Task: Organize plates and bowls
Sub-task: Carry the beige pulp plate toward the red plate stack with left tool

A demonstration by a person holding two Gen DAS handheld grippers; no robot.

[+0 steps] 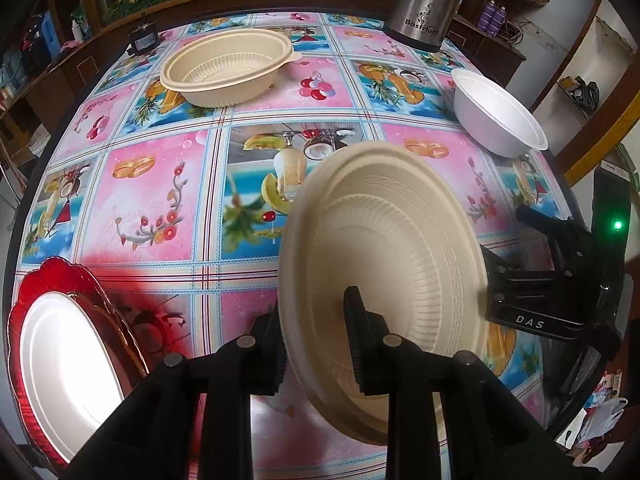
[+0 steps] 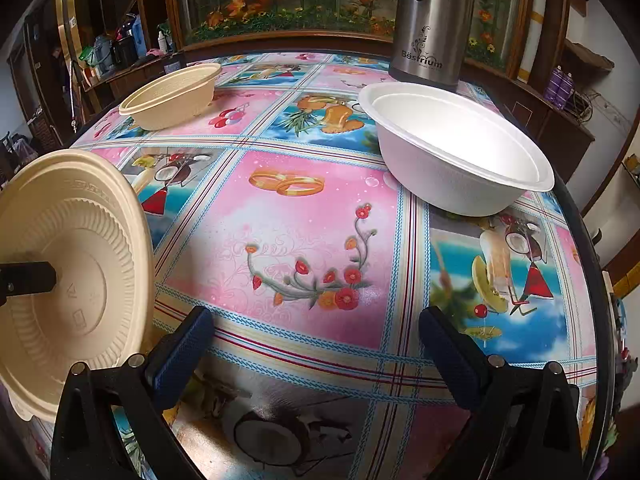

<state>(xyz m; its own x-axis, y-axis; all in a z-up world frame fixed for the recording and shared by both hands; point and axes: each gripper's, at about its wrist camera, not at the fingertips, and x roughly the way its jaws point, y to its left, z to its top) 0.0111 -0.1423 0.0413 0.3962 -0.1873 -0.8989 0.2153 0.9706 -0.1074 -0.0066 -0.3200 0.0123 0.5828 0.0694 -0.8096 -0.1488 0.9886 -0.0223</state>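
Patterned tablecloth [image 2: 312, 208]: white bowl [image 2: 460, 160], kettle [image 2: 432, 20] behind; left gripper [image 1: 316, 340] grips cream bowl [image 1: 400, 248].

The left gripper [image 1: 316, 344] points steeply down, its two black fingers [image 1: 360, 340] nearly closed — clamped on the rim of a cream lid [image 1: 384, 256] held on edge. The right gripper [image 2: 316, 356] also tilts downward, its blue-padded fingers [image 2: 180, 352] spread wide apart — nothing between them.

Both wrist views angled steeply down, close over table [image 1: 168, 184], sharing cream lid [image 1: 384, 264], white bowl [image 2: 460, 152]
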